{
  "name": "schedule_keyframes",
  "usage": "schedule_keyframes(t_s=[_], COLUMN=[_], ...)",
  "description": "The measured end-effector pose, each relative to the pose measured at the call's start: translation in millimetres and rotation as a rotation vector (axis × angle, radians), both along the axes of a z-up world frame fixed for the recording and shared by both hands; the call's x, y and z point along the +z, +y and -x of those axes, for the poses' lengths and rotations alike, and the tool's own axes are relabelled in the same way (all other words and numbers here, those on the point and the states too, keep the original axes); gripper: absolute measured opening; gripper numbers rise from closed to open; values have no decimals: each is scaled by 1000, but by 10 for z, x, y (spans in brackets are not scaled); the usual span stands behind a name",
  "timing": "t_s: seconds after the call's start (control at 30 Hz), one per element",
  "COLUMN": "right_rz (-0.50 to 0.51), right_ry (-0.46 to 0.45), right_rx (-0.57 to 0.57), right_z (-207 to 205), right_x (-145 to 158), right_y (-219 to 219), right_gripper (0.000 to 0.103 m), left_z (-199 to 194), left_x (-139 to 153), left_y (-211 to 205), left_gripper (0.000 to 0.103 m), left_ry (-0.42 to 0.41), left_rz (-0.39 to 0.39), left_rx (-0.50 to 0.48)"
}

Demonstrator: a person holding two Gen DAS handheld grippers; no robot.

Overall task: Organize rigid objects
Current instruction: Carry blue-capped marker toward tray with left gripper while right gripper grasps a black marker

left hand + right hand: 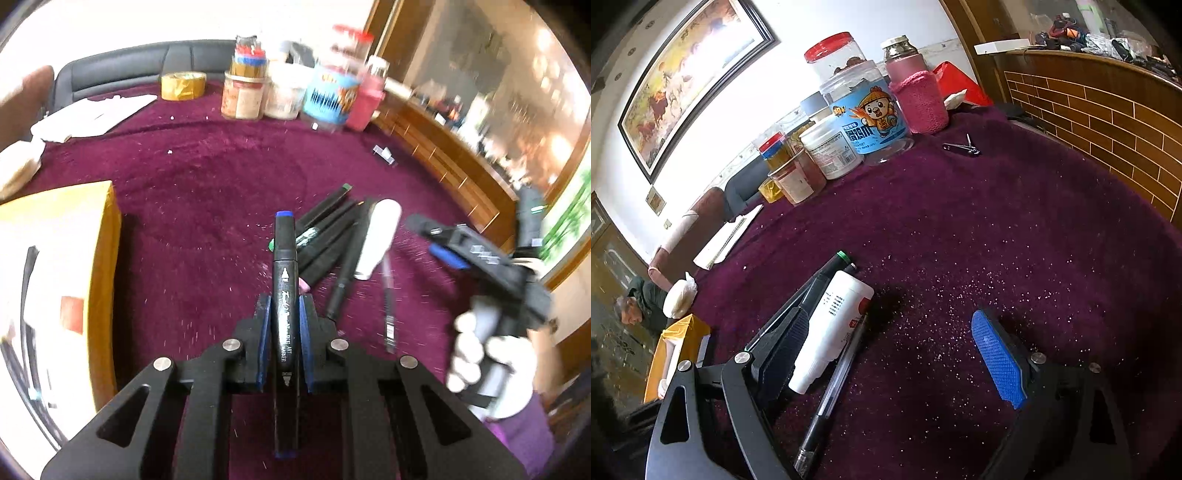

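My left gripper [284, 302] is shut on a black art marker with blue ends [284, 295], held above the purple cloth. Beyond it lies a pile of black markers [325, 232], a white bottle [376, 240] and a clear pen [388, 295]. My right gripper [439, 240] shows in the left wrist view at the right, held by a gloved hand. In the right wrist view the right gripper [890, 347] is open and empty; the white bottle [834, 325] and the pen [834, 387] lie beside its left finger [786, 343].
A yellow-edged box [55, 280] stands at the left. Jars [864, 110], a pink-sleeved flask [916, 88] and a tape roll [183, 85] stand at the back. A nail clipper [962, 147] lies on the purple cloth [997, 240]. A wooden counter [1108, 110] borders the right.
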State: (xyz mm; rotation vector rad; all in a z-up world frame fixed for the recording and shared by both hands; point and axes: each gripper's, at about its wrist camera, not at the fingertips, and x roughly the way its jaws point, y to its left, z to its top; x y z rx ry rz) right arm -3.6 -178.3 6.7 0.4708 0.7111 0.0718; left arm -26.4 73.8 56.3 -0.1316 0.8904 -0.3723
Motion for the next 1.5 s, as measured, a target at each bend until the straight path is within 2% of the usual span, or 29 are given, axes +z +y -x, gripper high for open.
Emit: schedule_keyframes(t_s=[0.17, 0.27, 0.3, 0.37, 0.43, 0.5, 0.6, 0.83, 0.9, 0.93, 1.1, 1.23, 1.37, 1.5], right_rz=[-28, -72, -80, -108, -132, -107, -31, 169, 192, 173, 81, -20, -89, -127], right_ry=[6, 9, 11, 24, 35, 60, 113, 193, 223, 198, 170, 144, 117, 107], right_rx=[11, 50, 67, 115, 162, 188, 205, 127, 118, 113, 102, 160, 257, 357], right_z=[21, 77, 86, 83, 41, -31, -157, -306, -329, -305, -128, 32, 139, 198], right_x=[11, 76, 100, 137, 173, 190, 161, 148, 62, 73, 135, 267, 419, 504], right_y=[-17, 45, 85, 198, 329, 496, 751, 1132, 1149, 1120, 932, 900, 1089, 1393], right_gripper=[85, 71, 61, 48, 44, 43, 36, 34, 17, 13, 13, 13, 13, 13], left_z=[272, 398, 422, 487, 529, 571, 650, 733, 756, 764, 813, 788, 623, 425], left_x=[121, 159, 163, 165, 153, 137, 114, 68, 47, 38, -3, -67, -213, -327], left_y=[312, 494, 546, 685, 797, 925, 1115, 1531, 1621, 1661, 1925, 2125, 2284, 2392], left_gripper=[12, 12, 12, 12, 12, 12, 12, 12, 12, 12, 12, 12, 12, 12], left_ry=[-16, -33, -37, -44, -47, -50, -51, -54, -54, -53, -49, -16, 74, 156], left_rz=[128, 141, 147, 164, 181, 193, 208, 243, 251, 255, 251, 214, 157, 139], left_rx=[34, 54, 59, 76, 96, 122, 160, 245, 261, 271, 337, 406, 461, 481])
